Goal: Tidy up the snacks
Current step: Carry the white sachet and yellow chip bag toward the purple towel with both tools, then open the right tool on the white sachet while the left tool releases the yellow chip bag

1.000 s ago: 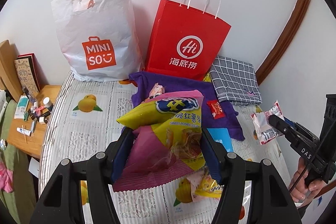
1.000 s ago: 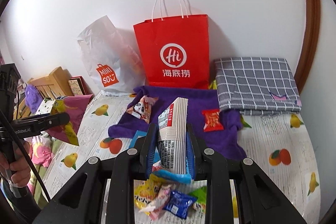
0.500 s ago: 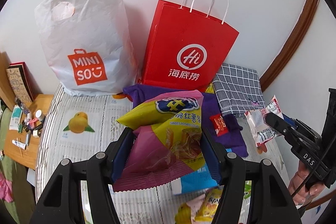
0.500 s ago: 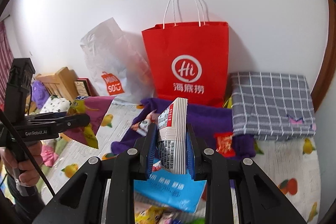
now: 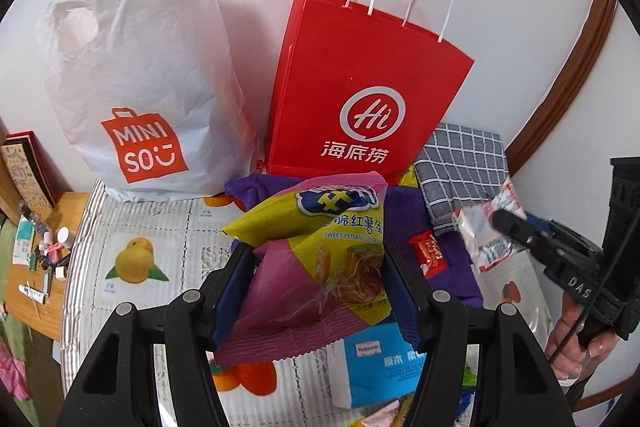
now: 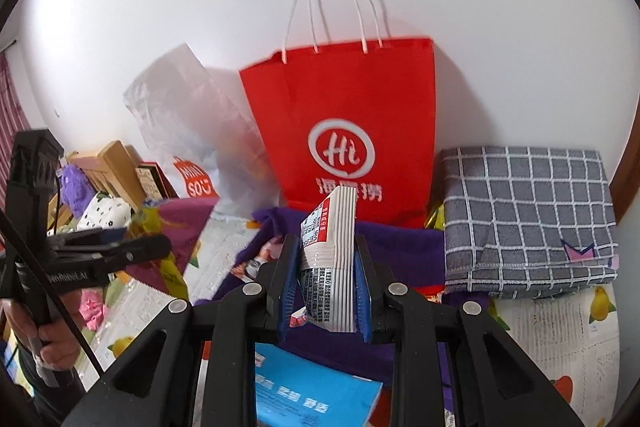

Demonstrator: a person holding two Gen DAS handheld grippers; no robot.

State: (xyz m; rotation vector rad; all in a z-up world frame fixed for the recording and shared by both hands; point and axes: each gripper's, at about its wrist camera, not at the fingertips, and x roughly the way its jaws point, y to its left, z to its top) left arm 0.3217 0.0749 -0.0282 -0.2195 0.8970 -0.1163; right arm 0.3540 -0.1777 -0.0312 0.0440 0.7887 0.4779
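Observation:
My left gripper (image 5: pixel 316 291) is shut on a yellow and pink sweet potato sticks bag (image 5: pixel 320 259), held above the bed in front of the white Miniso bag (image 5: pixel 140 75) and the red paper bag (image 5: pixel 360 95). My right gripper (image 6: pixel 326 291) is shut on a white and red snack packet (image 6: pixel 330 259), held upright in front of the red paper bag (image 6: pixel 344 131). The right gripper with its packet (image 5: pixel 486 235) also shows at the right of the left wrist view. The left gripper (image 6: pixel 120 251) shows at the left of the right wrist view.
A purple cloth (image 6: pixel 400 247) lies under the red bag with a small red packet (image 5: pixel 430 255) on it. A grey checked folded cloth (image 6: pixel 528 215) lies at the right. A blue packet (image 6: pixel 312 391) lies near me. A wooden side table (image 5: pixel 36 267) with clutter stands left.
Both grippers have risen and moved closer to the bags at the wall, each keeping its snack. The loose snacks near the front have dropped out of view.

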